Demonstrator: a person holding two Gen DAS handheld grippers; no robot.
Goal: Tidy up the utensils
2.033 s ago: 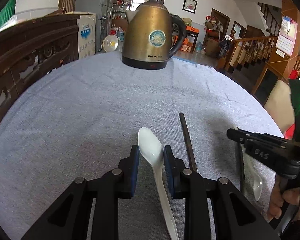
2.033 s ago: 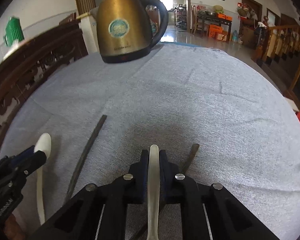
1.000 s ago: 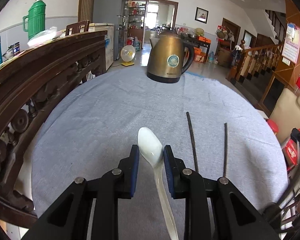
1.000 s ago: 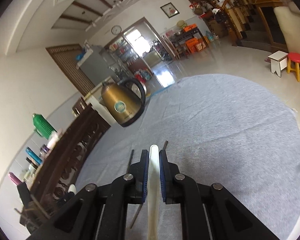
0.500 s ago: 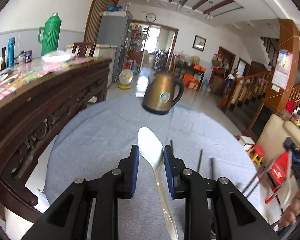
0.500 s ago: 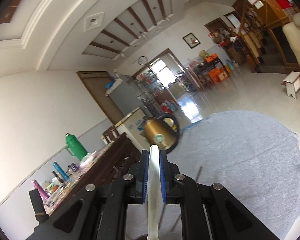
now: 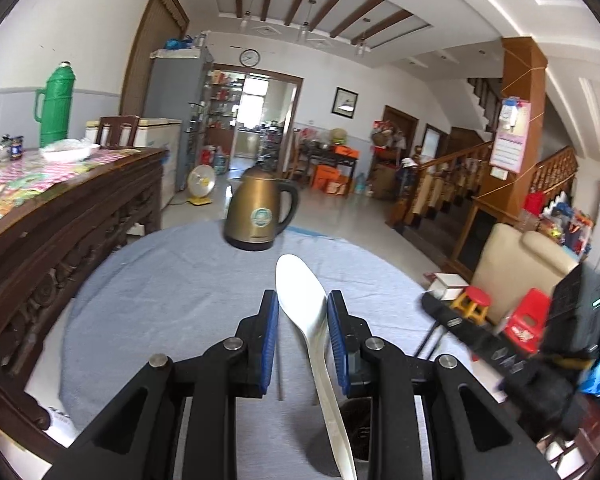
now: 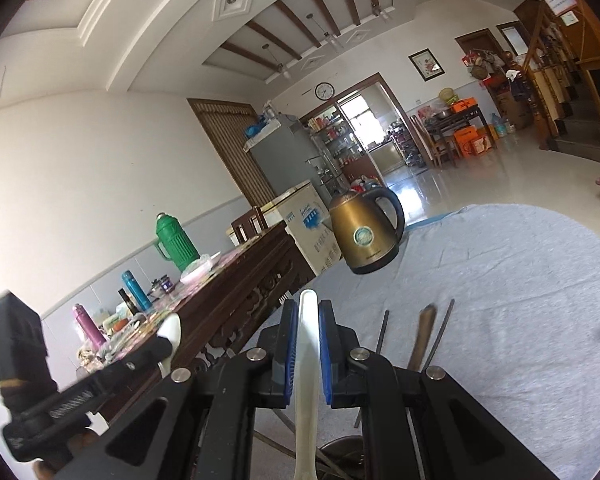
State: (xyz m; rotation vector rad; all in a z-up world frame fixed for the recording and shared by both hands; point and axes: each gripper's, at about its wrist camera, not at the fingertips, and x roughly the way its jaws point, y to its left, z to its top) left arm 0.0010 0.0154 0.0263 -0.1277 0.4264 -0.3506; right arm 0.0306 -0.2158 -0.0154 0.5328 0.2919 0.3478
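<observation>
The left gripper (image 7: 302, 322) held a white spoon (image 7: 306, 312) between its blue pads, bowl forward and facing up, with the handle running back between the black fingers; the right pad touched the bowl's edge, while a narrow gap showed on the left side. Below that handle sat the dark round mouth of a holder (image 7: 358, 426), and thin dark chopsticks (image 7: 278, 380) stood up beside it. The right gripper (image 8: 308, 342) was clamped on a second white spoon (image 8: 306, 360), seen edge-on and upright, its pads pressed against both sides. Just to the right of those fingers, several chopsticks (image 8: 424, 336) rose at a slant (their lower ends were hidden behind the gripper body). Both grippers were raised well above the round table with the grey-blue cloth (image 7: 172, 300). At its far edge stood a bronze electric kettle (image 7: 260, 216), well apart from the utensils. A carved dark wooden sideboard (image 7: 60, 216) ran along the left, bearing a green thermos (image 7: 56, 102). In the right wrist view, the left gripper appeared low on the left with its spoon tip showing
</observation>
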